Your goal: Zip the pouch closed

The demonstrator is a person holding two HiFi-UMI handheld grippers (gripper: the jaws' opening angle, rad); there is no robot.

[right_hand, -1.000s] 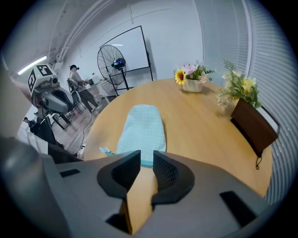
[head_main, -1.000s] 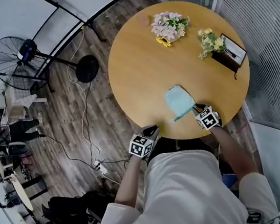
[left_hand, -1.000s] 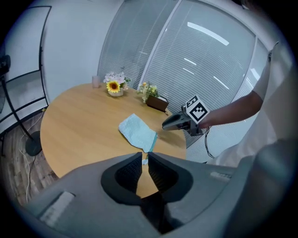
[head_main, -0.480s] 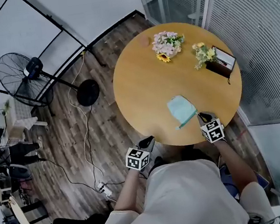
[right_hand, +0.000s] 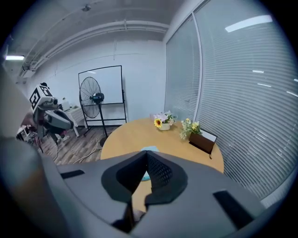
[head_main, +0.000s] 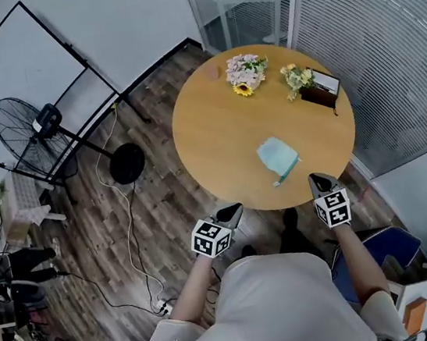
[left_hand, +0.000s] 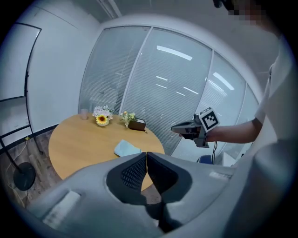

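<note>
A light blue pouch (head_main: 278, 157) lies flat on the round wooden table (head_main: 216, 134), near its front edge, with nothing touching it. My left gripper (head_main: 233, 210) hangs off the table's front left, over the floor, shut and empty. Off the front right edge, my right gripper (head_main: 316, 180) is also shut with nothing in it. In the left gripper view the pouch (left_hand: 126, 148) shows beyond the closed jaw tips (left_hand: 146, 157), and the right gripper (left_hand: 186, 128) is held in the air. In the right gripper view the pouch (right_hand: 150, 149) peeks above the closed tips (right_hand: 146, 155).
Two small flower bunches (head_main: 242, 71) (head_main: 295, 77), a dark box (head_main: 319, 92) and a pink cup (head_main: 211, 71) stand at the table's far side. A standing fan (head_main: 34, 128) and a cable (head_main: 124, 210) are on the wooden floor at left. Blinds (head_main: 384, 39) cover the glass wall at right.
Both grippers have drawn back from the table edge as the person stepped away. The right gripper, which was beside the pouch's near end, is now apart from it.
</note>
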